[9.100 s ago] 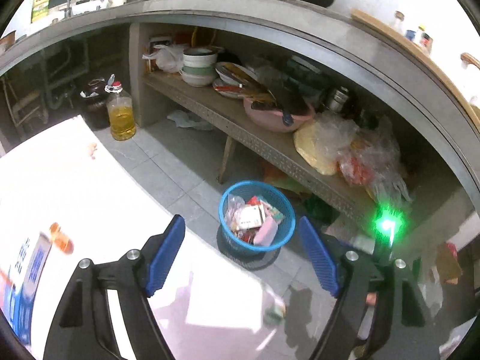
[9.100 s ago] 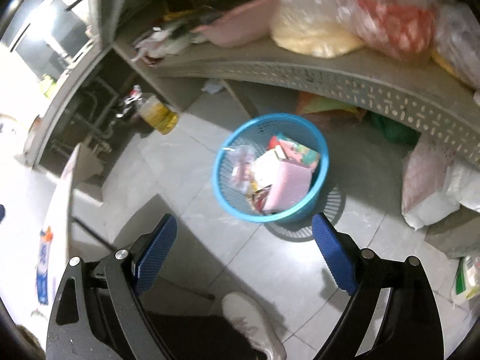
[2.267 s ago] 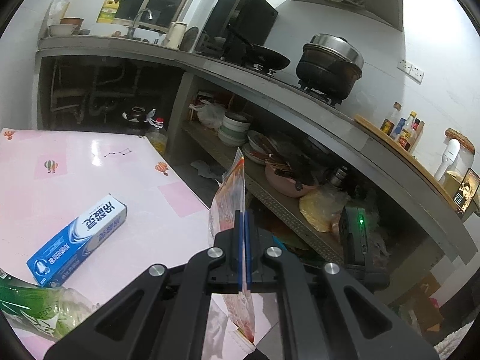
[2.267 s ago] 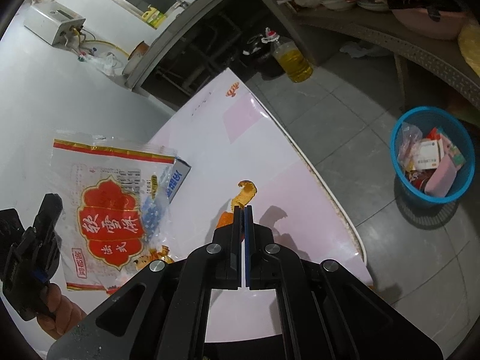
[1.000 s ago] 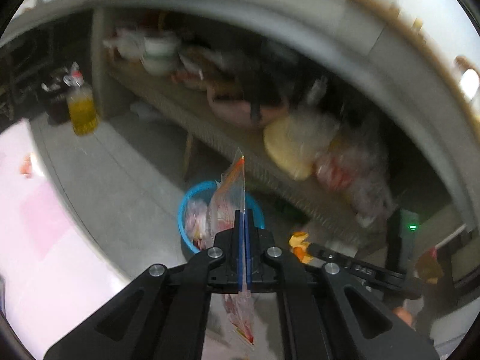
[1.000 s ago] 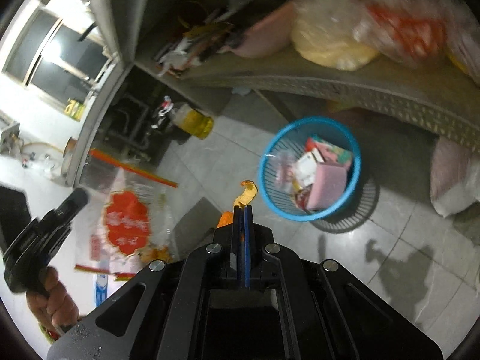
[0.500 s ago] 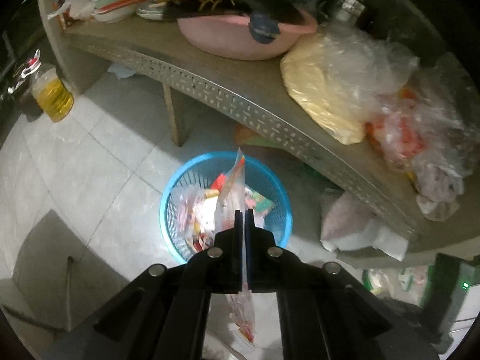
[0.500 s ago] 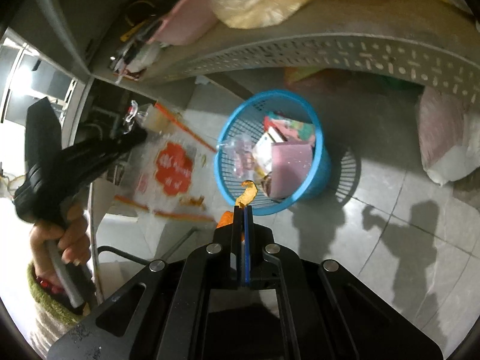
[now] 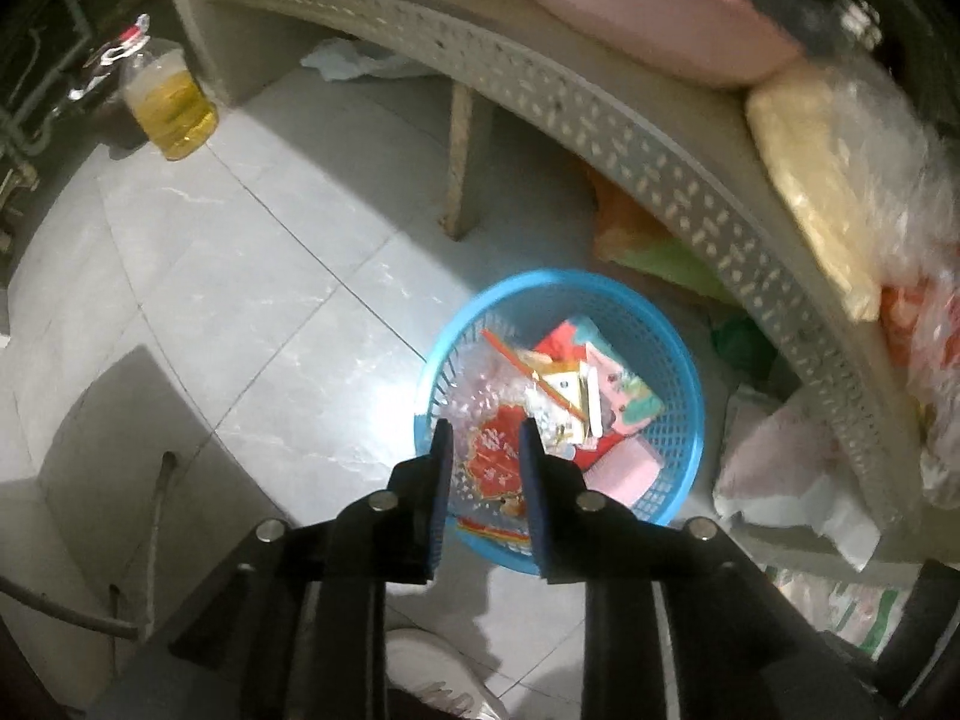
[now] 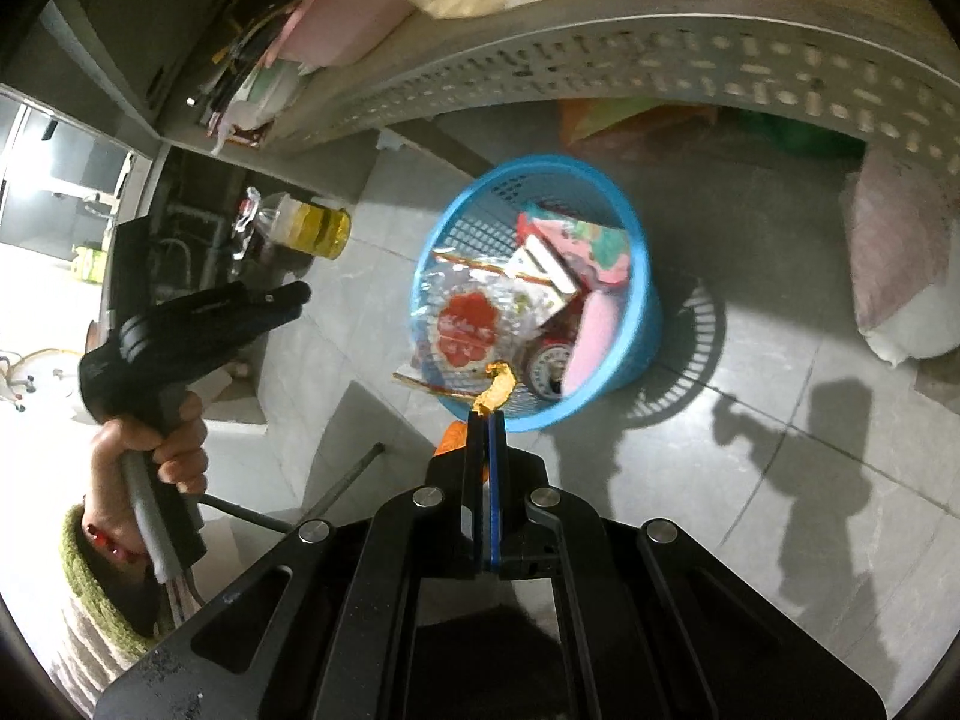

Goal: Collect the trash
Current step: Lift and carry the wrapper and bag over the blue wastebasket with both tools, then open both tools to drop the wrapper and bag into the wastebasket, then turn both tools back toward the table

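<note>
The left gripper (image 9: 480,450) hangs over the blue basket (image 9: 678,360), jaws apart. A clear snack bag (image 10: 468,324) with a red label lies across the basket's near rim, atop other wrappers. The right gripper (image 10: 485,417) is clamped on an orange peel (image 10: 498,387). An oil bottle (image 9: 171,102) stands on the floor beside the perforated shelf (image 9: 690,174).
</note>
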A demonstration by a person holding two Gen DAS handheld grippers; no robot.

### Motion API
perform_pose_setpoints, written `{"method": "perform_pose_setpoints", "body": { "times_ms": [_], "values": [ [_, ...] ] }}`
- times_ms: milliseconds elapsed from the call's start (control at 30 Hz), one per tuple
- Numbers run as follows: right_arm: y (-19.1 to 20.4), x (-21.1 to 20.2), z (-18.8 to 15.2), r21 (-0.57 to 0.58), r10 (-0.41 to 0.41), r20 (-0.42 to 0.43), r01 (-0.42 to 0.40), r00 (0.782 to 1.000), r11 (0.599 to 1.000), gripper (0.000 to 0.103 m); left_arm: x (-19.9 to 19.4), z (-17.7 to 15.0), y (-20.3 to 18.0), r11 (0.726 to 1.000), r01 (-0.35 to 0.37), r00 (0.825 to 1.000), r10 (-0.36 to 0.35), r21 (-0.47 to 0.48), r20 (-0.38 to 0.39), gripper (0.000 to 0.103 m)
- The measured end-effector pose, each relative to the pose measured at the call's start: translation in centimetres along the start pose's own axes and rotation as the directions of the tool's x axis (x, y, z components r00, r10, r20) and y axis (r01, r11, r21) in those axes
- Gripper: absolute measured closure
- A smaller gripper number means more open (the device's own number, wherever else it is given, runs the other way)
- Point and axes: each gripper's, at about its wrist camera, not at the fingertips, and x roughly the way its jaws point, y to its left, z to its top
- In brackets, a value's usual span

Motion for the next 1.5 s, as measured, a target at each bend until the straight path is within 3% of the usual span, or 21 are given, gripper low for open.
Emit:
{"method": "perform_pose_setpoints", "body": {
  "times_ms": [67,233,333,400,433,500,733,900,1000,1267,1400,1500],
  "values": [
    [0.9,0.5,0.5,-0.018,0.011,-0.004,-0.011,1.000,1.000,0.103,-2.1,0.0,0.3,1.000,0.013,0.999,-0.013,-0.008,0.032,0.080],
    [3.4,1.9,2.3,-0.073,-0.005,0.008,0.005,1.000,0.997,0.102,-8.5,-1.2,0.6,0.999,0.027,0.991,-0.029,0.018,0.132,0.065],
    [4.5,3.5,3.5,-0.113,-0.060,0.016,0.061,0.998,0.992,0.096,-13.0,-2.9,1.2,0.998,0.053,0.978,-0.057,0.025,0.199,0.054],
    [4.6,4.9,4.2,-0.133,-0.109,0.009,0.109,0.994,0.985,0.074,-16.0,-4.4,1.7,0.998,0.053,0.966,-0.060,0.033,0.251,0.047],
    [4.4,5.3,4.3,-0.131,-0.140,0.007,0.140,0.990,0.982,0.056,-17.1,-5.2,1.9,0.998,0.050,0.960,-0.058,0.037,0.274,0.046],
    [4.0,5.5,4.3,-0.122,-0.176,0.013,0.177,0.984,0.977,0.056,-19.2,-6.8,2.3,0.998,0.041,0.948,-0.054,0.048,0.313,0.042],
    [4.7,1.4,1.8,-0.131,-0.150,0.063,0.157,0.987,0.979,0.056,-25.2,-14.2,5.3,0.997,0.075,0.897,-0.068,0.001,0.437,0.037],
    [6.5,-2.4,-1.0,-0.189,-0.154,0.109,0.173,0.982,0.967,0.044,-27.5,-19.7,7.3,0.996,0.082,0.875,-0.061,-0.023,0.481,0.036],
    [8.0,-4.0,-3.2,-0.240,-0.156,0.114,0.179,0.981,0.954,0.035,-28.8,-22.7,8.5,0.996,0.082,0.857,-0.054,-0.032,0.512,0.030],
    [13.4,-6.9,-8.0,-0.395,-0.182,0.178,0.239,0.967,0.887,0.016,-31.5,-31.5,11.6,0.995,0.058,0.834,-0.002,-0.085,0.552,0.024],
    [17.8,-8.0,-10.0,-0.481,-0.202,0.255,0.306,0.946,0.821,0.008,-32.2,-34.9,12.5,0.992,0.056,0.821,0.018,-0.113,0.570,0.022],
    [21.3,-8.6,-11.8,-0.546,-0.175,0.295,0.316,0.939,0.776,0.008,-32.5,-37.2,12.7,0.991,0.057,0.818,0.025,-0.124,0.574,0.021]
  ]
}}
